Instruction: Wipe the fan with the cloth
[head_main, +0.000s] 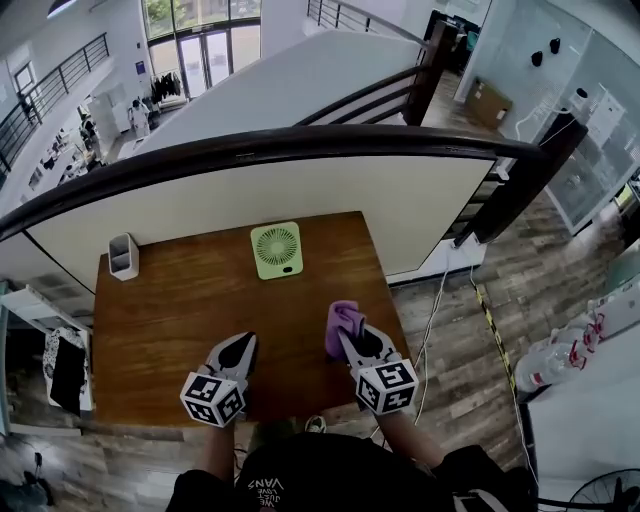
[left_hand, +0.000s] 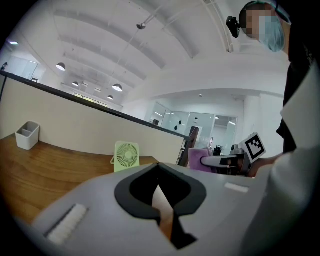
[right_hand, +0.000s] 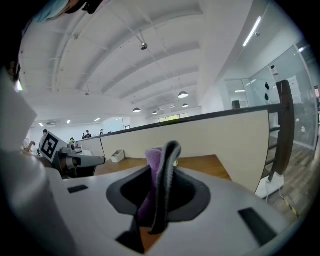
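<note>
Fan (head_main: 277, 249) upright at far side of table (head_main: 170, 310), 11 o'clock from right gripper (head_main: 348, 332) clamped on purple cloth (head_main: 340, 318); left gripper (head_main: 243, 345) closed, empty, neither clearly nearer.

Bare worktop (head_main: 180, 310) runs up to the fan (head_main: 277, 249); a white holder (head_main: 123, 256) stands at its far-left corner, a wall (head_main: 300, 190) just behind.
</note>
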